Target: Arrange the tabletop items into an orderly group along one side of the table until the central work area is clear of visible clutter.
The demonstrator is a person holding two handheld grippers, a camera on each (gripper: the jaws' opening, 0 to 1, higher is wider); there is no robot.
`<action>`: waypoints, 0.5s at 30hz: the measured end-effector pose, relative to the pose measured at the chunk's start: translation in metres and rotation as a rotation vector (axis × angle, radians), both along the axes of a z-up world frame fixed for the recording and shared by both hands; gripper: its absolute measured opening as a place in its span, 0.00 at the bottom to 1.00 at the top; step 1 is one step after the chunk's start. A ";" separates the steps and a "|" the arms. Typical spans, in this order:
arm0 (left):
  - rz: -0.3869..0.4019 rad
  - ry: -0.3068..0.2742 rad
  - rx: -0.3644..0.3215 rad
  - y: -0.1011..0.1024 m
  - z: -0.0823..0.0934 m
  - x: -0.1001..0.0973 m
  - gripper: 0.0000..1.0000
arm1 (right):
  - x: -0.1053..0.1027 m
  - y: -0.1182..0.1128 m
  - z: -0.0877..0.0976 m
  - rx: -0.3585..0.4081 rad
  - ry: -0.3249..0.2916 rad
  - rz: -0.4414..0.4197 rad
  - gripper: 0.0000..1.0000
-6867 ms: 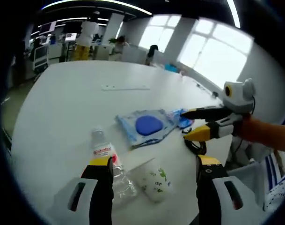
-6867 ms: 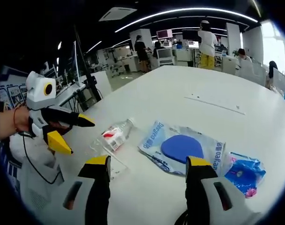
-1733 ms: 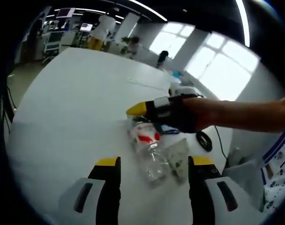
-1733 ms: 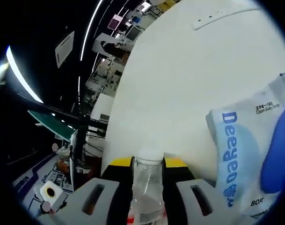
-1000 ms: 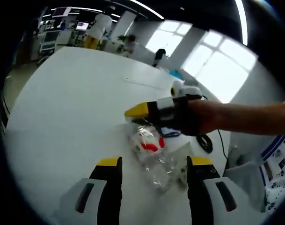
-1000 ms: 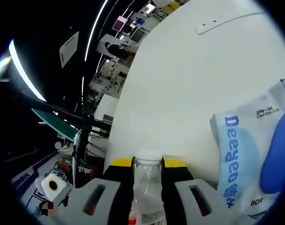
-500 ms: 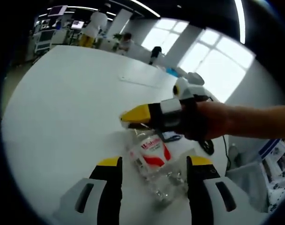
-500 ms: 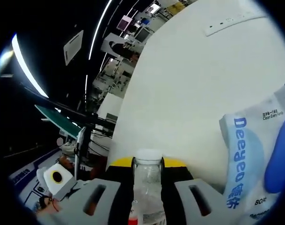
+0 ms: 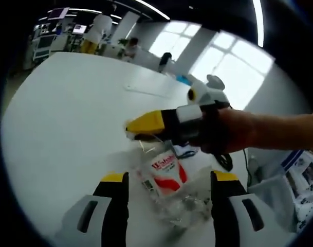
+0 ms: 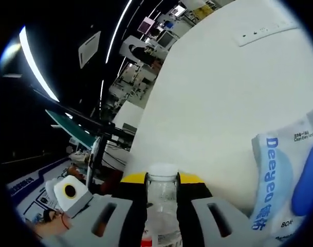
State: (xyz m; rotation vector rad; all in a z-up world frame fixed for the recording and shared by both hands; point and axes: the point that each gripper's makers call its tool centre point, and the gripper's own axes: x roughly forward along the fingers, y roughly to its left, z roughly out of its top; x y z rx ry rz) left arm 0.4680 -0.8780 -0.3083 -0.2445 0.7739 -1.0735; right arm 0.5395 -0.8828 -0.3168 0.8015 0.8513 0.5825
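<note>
Your right gripper (image 10: 162, 186) has its yellow-tipped jaws pressed against both sides of the clear plastic bottle (image 10: 162, 216), just below its white cap, which points away from you. Right of the bottle, a white and blue wipes pack (image 10: 287, 177) lies flat on the white table (image 10: 223, 92). Left of the bottle and lower, your left gripper (image 10: 69, 198) sits off the table edge.

"Deeyeo" on wipes pack (image 10: 279, 185)
</note>
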 end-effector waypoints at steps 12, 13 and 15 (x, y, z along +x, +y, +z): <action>-0.073 -0.004 -0.025 -0.006 -0.004 -0.003 0.68 | -0.003 0.008 0.016 -0.009 -0.084 0.045 0.18; -0.073 -0.002 -0.027 -0.006 -0.005 -0.003 0.68 | -0.003 0.008 0.016 -0.009 -0.086 0.045 0.18; -0.082 -0.003 -0.030 -0.007 -0.006 -0.003 0.68 | -0.003 0.010 0.019 -0.006 -0.104 0.057 0.17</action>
